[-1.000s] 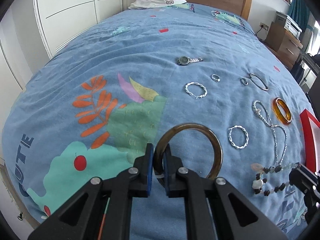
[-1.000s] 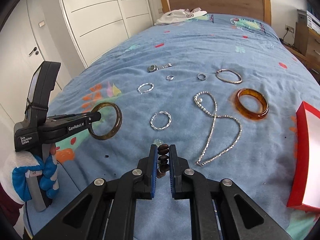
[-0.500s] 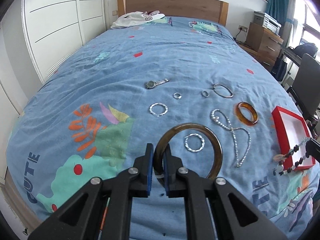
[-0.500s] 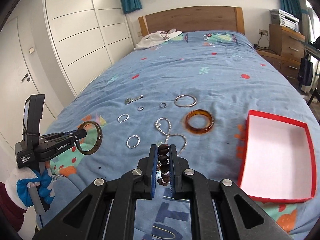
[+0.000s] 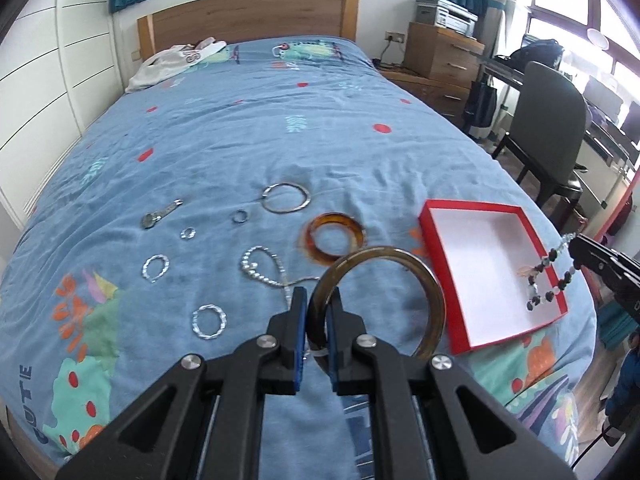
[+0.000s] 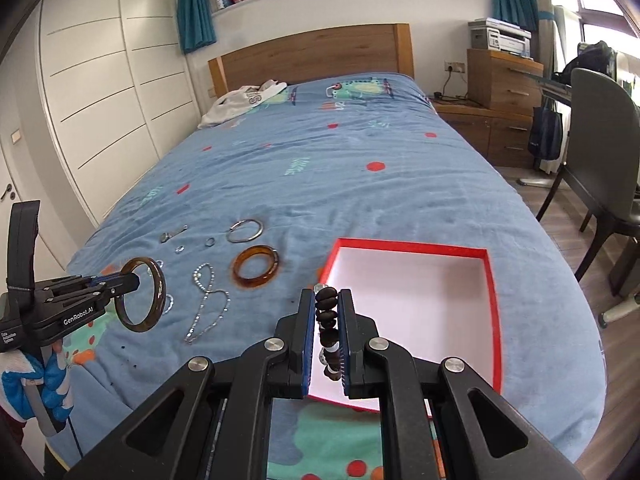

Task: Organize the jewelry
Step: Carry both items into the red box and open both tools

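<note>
Left gripper: jaws were clamped on the near rim of a dark brown bangle, which stood out ahead of the fingers, clear of the bedspread.
Left gripper, from the right wrist view: it was held by a hand in a white-and-blue glove, with the bangle hanging off its tip above the left part of the bed.
Right gripper: jaws were pressed onto a beaded bracelet of dark brown beads with a few pale ones, bunched between the pads.
Right gripper, from the left wrist view: its tip was at the right edge, and the bracelet dangled over the near right corner of the box.
Red box: open, white inside, it lay on the right side of the bed with nothing resting in it.
Amber bangle: flat on the bedspread, just left of the box.
Silver chain: loosely looped, left of the amber bangle.
Thin silver bangle: beyond the amber one.
Twisted silver hoops: one near the left gripper, another farther left.
Small rings: two, the second to its left.
Watch: leftmost, beyond the rings.
Bed: blue patterned spread, a white garment by the wooden headboard.
</note>
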Motion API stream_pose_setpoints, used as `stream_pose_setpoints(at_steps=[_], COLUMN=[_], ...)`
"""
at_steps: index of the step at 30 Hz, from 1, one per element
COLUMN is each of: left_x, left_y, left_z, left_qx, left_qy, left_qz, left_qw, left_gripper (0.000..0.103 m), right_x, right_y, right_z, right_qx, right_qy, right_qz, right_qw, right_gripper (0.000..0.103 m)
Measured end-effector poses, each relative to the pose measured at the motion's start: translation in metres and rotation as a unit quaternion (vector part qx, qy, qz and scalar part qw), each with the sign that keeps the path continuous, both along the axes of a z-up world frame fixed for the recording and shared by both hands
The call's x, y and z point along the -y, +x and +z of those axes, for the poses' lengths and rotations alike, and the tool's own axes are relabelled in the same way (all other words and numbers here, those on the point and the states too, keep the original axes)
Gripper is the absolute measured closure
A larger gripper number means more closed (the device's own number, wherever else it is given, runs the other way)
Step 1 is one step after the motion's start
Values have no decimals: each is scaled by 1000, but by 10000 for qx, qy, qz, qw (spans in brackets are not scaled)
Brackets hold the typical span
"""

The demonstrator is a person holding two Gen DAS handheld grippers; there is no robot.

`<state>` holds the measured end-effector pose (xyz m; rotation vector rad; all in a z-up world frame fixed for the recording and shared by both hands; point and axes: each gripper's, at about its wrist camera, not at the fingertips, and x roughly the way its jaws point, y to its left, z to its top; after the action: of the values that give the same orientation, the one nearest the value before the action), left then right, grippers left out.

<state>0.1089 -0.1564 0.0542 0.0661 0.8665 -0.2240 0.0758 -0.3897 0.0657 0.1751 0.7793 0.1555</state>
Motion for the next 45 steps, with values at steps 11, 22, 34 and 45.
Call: stream_pose_setpoints(at_steps=[11, 22, 34, 45], left_x=[122, 182, 195, 193], left_y=[38, 82, 84, 79], left_z=[-25, -67, -112, -104], left_qx=[-250, -484, -708, -602], left_qy=[94, 519, 811, 399], left_qz=[-715, -984, -1017, -1037], left_qw=[9971, 9926, 9890, 9920], left_gripper=[95, 94, 94, 74], right_x=[61, 93, 107, 103], right_y=[34, 73, 74, 67], right_z=[-36, -74, -111, -118], right_qx=[-194, -400, -826, -882], right_qy=[-19, 94, -161, -317], right_qz=[-290, -527, -688, -672], right_qw=[9994, 9978, 9941, 9933], right_gripper=[92, 92, 92, 77])
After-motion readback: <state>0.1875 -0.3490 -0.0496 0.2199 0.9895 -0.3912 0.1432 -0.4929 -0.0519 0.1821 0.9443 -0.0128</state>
